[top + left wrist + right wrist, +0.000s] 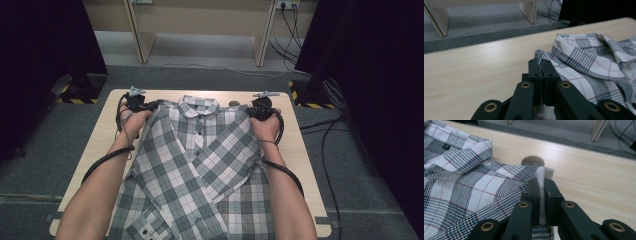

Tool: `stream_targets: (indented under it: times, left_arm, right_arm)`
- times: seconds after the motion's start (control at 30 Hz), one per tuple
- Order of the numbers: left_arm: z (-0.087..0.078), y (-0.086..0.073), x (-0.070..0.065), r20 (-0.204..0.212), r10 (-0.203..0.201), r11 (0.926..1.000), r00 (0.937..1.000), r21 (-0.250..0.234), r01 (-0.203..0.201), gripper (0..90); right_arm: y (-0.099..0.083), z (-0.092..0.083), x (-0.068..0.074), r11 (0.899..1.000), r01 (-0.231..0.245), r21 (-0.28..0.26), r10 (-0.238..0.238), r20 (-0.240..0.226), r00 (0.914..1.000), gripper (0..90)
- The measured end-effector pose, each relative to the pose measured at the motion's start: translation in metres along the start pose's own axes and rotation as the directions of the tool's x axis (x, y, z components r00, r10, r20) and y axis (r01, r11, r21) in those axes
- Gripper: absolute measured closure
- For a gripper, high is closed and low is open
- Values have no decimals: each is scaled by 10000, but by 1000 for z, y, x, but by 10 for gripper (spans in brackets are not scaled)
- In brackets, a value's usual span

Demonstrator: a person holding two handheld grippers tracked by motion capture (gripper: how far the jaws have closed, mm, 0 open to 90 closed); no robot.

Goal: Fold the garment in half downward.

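We see the shirt (pixel 200 165) lying on the table (pixel 102 135), collar (pixel 199 106) at the far edge. A small disc (pixel 234 104) sits on the table right of the collar. The left gripper (pixel 142 106) is at the shirt's left shoulder, the right gripper (pixel 257 110) at its right.

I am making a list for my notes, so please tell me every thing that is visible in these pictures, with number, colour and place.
shirt: one, grey, white and blue check with thin red lines, lying buttoned on the table, collar away from the person, sleeves folded over the front.
table: one, light wood, under the shirt.
round disc: one, beige-grey, on the table just past the shirt's shoulder by the right gripper.
floor cables: several, black, on the grey floor right of the table.
wooden frame: one, pale, on the floor beyond the table.
left gripper: one, black, shut on the shirt's shoulder.
right gripper: one, black, shut on the other shoulder.
forearms: two, coming in from the bottom edge.
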State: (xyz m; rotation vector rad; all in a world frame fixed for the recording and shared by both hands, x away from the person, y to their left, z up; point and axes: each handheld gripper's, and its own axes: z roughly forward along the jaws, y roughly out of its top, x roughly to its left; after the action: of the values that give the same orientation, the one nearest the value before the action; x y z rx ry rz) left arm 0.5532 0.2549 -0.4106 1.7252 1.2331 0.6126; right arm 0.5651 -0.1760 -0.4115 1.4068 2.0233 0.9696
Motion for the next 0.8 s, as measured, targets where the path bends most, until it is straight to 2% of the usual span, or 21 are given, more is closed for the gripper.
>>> stream_targets:
  times: [0.2,0.43,0.67,0.8]
  left_arm:
    - [-10,24,-1,-68,38,9985,10000,-548,-42,872]
    - [-20,46,-2,-151,-33,9945,9999,-1046,17,872]
    - [-29,67,-6,-311,197,9880,9993,-1523,-242,872]
    - [-33,78,-8,-334,316,9849,9989,-1689,-368,872]
  right_arm:
    - [20,-15,0,9974,-48,-712,66,255,9997,849]
    - [42,-29,-1,9923,-60,-1238,117,454,9989,849]
    - [62,-41,-1,9855,92,-1692,12,614,9981,850]
    - [73,-49,1,9784,180,-2060,-33,714,9974,850]
